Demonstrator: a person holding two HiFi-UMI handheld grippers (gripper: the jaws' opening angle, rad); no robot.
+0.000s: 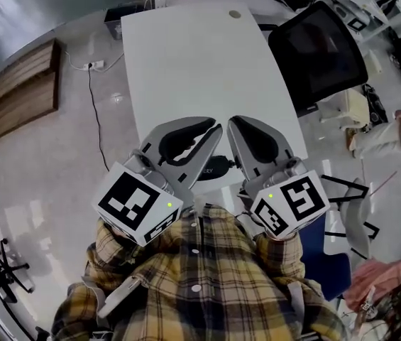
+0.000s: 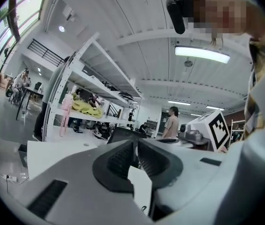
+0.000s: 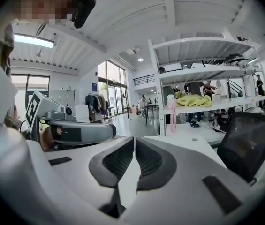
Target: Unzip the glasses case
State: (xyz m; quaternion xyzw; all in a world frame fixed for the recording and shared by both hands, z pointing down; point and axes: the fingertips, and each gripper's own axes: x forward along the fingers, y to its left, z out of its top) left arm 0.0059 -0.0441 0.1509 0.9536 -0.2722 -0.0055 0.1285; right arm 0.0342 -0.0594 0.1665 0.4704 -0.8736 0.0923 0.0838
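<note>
Both grippers are held up close to my head camera, above the near edge of the white table [image 1: 186, 62]. The left gripper [image 1: 216, 128] has its jaws together at the tips with nothing between them; in its own view the left gripper [image 2: 136, 142] points level across the room. The right gripper [image 1: 232, 121] is also shut and empty, which the right gripper view confirms for the right gripper [image 3: 134, 139]. A dark glasses case [image 1: 218, 169] lies on the table below and between them, mostly hidden by the jaws. Neither gripper touches it.
A black office chair [image 1: 321, 52] stands at the table's right side. A round grommet [image 1: 235, 13] sits at the table's far edge. A cable [image 1: 95, 112] and a wooden bench [image 1: 15, 91] lie on the floor to the left. Metal shelving [image 3: 202, 74] stands beyond the table.
</note>
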